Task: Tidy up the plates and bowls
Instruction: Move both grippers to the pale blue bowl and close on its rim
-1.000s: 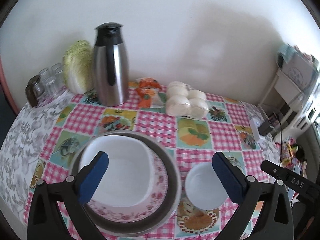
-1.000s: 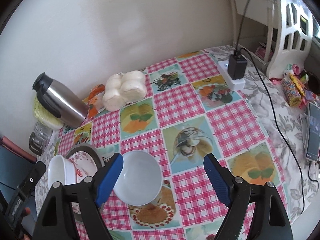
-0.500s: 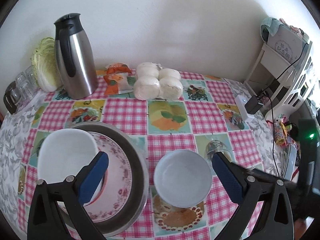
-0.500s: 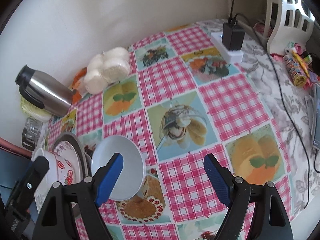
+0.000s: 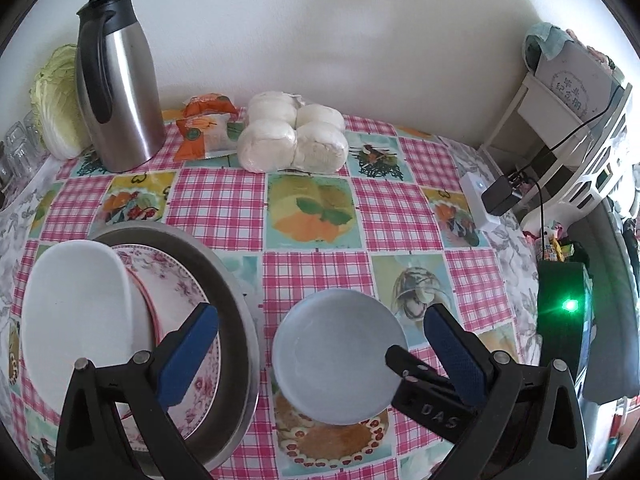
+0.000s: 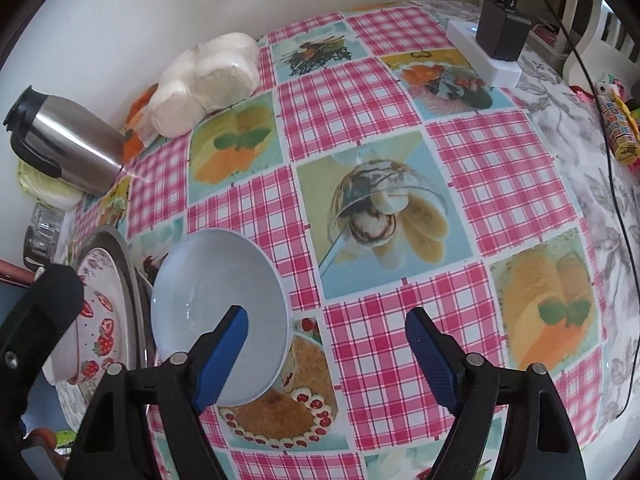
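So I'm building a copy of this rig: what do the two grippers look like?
Both look alike: the left gripper and right gripper have black plastic jaw arms with silver pivot screws and blue textured pads. Seen from the left view, the right gripper's black finger bears embossed letters, "DAS". No cables, sleeves or hands show.

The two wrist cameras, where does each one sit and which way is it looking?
Left wrist: sits on the left claw, looking steeply down over its open blue fingers at the white bowl and the plate stack; the right claw's black body shows at lower right.
Right wrist: sits on the right claw, looking steeply down at the bowl, its left finger over the bowl; the left claw's body shows at left.
Shared: bowl, plate stack, flask, buns, tablecloth.
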`<state>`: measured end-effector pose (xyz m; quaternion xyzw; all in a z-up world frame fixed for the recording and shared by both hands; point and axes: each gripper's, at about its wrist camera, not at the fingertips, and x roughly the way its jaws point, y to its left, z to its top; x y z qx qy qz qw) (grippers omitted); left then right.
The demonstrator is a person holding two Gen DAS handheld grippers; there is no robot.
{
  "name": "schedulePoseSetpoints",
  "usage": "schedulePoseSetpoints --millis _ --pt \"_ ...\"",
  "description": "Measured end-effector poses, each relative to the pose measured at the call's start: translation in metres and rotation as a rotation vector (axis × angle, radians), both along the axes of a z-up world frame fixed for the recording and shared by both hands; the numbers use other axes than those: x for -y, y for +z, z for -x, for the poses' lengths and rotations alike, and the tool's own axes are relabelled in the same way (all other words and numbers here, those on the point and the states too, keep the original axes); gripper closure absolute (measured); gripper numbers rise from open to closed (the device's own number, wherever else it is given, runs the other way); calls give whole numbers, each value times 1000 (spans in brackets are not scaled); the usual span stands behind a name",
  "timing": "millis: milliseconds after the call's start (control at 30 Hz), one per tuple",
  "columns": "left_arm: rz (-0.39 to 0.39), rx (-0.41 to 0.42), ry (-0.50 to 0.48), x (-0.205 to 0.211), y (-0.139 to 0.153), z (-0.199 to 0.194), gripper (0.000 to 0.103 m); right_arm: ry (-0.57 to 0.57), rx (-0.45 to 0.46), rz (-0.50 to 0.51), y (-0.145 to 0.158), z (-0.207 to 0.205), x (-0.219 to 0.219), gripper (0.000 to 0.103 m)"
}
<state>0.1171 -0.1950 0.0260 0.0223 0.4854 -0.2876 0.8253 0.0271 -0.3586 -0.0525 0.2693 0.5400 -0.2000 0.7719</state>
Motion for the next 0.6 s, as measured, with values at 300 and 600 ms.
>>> schedulePoseSetpoints --millis 300,600 --pt "-2 -37 1 4 -14 -7 16 35 6 -20 -10 -12 -7 66" --pt "-4 -68 -1 5 -25 -9 20 40 14 -57 -19 -17 -11 89"
